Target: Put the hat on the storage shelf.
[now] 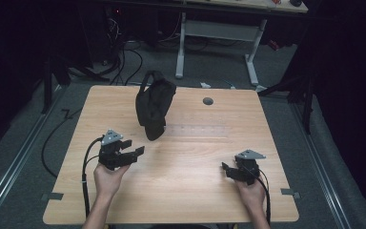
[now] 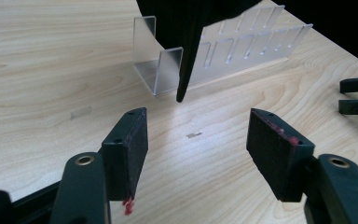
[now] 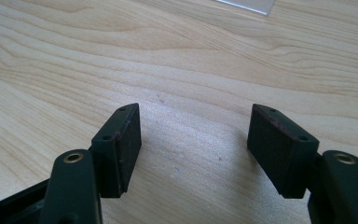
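A: What lies on the table (image 1: 181,191), and where?

B: A black bag (image 1: 153,104) stands near the far edge, left of the middle. It sits on a clear plastic rack (image 1: 195,130) that runs from under the bag toward the right, across the middle of the table. In the left gripper view the rack (image 2: 242,51) shows upright dividers, and a black strap (image 2: 191,51) of the bag hangs down in front of it, its tip just above the wood.

A: How does the left hand-held gripper stand?

B: The left hand-held gripper (image 1: 132,151) is near the left part of the near edge and points toward the bag, apart from it. Its jaws are spread wide with nothing between them; in its own view bare wood shows between the pads (image 2: 135,149).

A: And the right hand-held gripper?

B: The right hand-held gripper (image 1: 228,171) is near the near right corner, well apart from bag and rack. Its jaws are also spread, with bare table between the pads (image 3: 121,149).

A: Anything else on the surface?

B: A round grey hole (image 1: 208,101) near the far edge, right of the bag.
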`<act>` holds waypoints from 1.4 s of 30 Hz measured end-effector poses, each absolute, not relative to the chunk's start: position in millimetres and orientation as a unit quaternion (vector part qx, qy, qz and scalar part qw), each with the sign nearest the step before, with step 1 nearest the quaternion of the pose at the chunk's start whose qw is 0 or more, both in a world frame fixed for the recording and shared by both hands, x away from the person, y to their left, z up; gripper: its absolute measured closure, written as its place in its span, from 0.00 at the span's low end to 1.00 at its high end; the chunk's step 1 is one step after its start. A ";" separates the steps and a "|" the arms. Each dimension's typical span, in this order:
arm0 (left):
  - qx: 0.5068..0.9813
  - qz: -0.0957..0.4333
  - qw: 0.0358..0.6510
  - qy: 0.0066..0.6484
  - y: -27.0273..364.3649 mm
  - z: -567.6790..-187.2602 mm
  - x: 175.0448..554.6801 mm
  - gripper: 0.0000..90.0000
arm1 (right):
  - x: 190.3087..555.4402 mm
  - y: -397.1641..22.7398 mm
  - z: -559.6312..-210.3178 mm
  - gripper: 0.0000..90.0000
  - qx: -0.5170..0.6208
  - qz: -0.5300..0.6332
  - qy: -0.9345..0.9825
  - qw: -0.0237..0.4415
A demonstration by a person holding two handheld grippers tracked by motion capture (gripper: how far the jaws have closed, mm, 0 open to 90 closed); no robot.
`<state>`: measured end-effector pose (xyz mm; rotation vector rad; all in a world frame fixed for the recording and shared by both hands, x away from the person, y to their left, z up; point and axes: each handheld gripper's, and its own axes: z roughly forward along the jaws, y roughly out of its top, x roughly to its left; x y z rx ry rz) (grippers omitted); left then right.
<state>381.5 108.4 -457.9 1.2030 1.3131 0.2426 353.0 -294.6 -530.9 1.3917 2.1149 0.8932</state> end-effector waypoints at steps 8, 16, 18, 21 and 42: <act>0.528 0.107 0.614 0.577 109.5 -468.6 371.5 0.42 | 352.9 -294.6 -530.9 0.39 0.505 0.324 0.767 0.226; 0.534 0.111 0.603 0.582 109.8 -480.7 363.7 0.42 | 352.9 -294.5 -530.9 0.39 0.505 0.324 0.767 0.226; 0.534 0.113 0.600 0.585 110.5 -485.1 361.8 0.42 | 352.9 -294.5 -530.9 0.39 0.505 0.324 0.767 0.226; 0.533 0.112 0.597 0.589 110.9 -488.1 360.6 0.41 | 352.9 -294.5 -530.9 0.39 0.505 0.324 0.767 0.227; 0.554 0.140 0.566 0.594 102.7 -525.6 352.2 0.40 | 352.9 -294.5 -530.9 0.39 0.505 0.324 0.767 0.227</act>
